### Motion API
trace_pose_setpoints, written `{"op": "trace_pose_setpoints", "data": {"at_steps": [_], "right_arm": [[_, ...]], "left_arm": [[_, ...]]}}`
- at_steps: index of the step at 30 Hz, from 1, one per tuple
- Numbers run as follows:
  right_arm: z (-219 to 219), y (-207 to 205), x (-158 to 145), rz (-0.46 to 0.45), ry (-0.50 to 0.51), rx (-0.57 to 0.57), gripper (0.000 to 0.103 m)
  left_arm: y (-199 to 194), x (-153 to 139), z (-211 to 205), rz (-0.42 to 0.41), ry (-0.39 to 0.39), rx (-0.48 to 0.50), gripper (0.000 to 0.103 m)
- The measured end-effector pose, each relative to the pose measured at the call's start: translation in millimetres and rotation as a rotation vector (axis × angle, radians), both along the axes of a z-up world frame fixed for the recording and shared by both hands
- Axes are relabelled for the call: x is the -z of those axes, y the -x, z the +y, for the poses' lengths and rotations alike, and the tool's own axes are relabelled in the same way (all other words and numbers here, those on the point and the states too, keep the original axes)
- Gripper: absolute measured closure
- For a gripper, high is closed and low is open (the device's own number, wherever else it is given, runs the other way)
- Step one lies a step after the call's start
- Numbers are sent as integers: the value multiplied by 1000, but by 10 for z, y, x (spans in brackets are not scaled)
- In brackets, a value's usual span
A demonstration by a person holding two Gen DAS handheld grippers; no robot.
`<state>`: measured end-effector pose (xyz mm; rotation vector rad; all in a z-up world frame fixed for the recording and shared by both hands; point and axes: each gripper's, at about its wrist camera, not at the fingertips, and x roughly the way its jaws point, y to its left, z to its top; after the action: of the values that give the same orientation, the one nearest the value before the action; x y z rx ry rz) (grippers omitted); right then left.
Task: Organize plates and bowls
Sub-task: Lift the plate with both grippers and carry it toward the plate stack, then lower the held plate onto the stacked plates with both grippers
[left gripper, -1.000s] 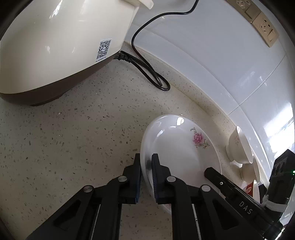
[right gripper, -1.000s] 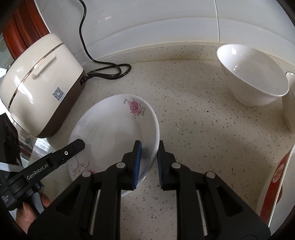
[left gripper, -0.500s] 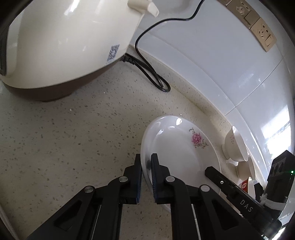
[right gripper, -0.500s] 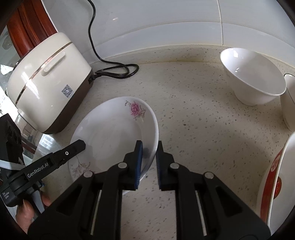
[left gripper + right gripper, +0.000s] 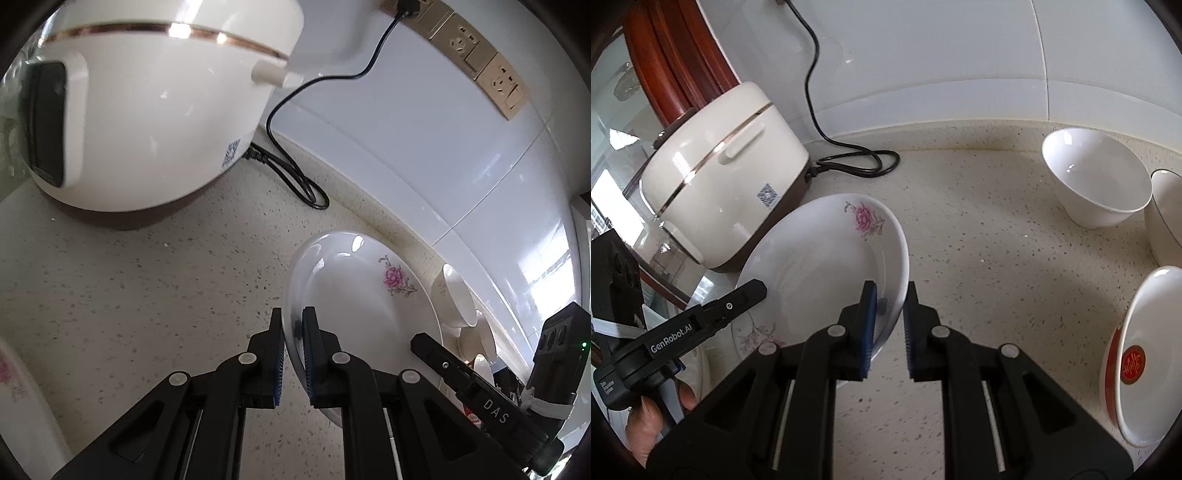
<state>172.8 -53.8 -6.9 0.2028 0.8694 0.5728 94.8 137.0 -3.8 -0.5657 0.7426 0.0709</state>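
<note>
A white plate with a pink flower [image 5: 362, 295] [image 5: 827, 258] hangs above the speckled counter, held from both sides. My left gripper [image 5: 293, 334] is shut on its left rim. My right gripper [image 5: 891, 306] is shut on the opposite rim, one pad inside the plate and one outside. In the right wrist view the left gripper's black finger [image 5: 738, 299] reaches in over the plate's far edge. A second flowered plate [image 5: 753, 336] lies partly hidden beneath the lifted one. A white bowl [image 5: 1097, 177] stands on the counter to the right.
A cream rice cooker [image 5: 147, 110] [image 5: 724, 166] stands close on the left, its black cord [image 5: 857, 162] looped on the counter by the white wall. A red-rimmed dish [image 5: 1141, 354] and another bowl [image 5: 1167, 218] sit at the right. Wall sockets [image 5: 476, 59] are above.
Both grippers have lifted the flowered plate up off the counter together. The rice cooker now looms larger in the left wrist view, and a second plate shows underneath.
</note>
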Motion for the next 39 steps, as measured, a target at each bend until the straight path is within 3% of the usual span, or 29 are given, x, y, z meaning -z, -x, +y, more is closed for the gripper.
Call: {"op": "trace_pose_setpoints", "data": {"at_steps": [10, 39], "right_arm": [[115, 197, -140, -43, -16, -50, 86], [836, 854, -250, -110, 32, -246, 86]], "left_arm": [[374, -173, 106, -37, -6, -43, 94], [1329, -222, 628, -68, -13, -214, 94]]}}
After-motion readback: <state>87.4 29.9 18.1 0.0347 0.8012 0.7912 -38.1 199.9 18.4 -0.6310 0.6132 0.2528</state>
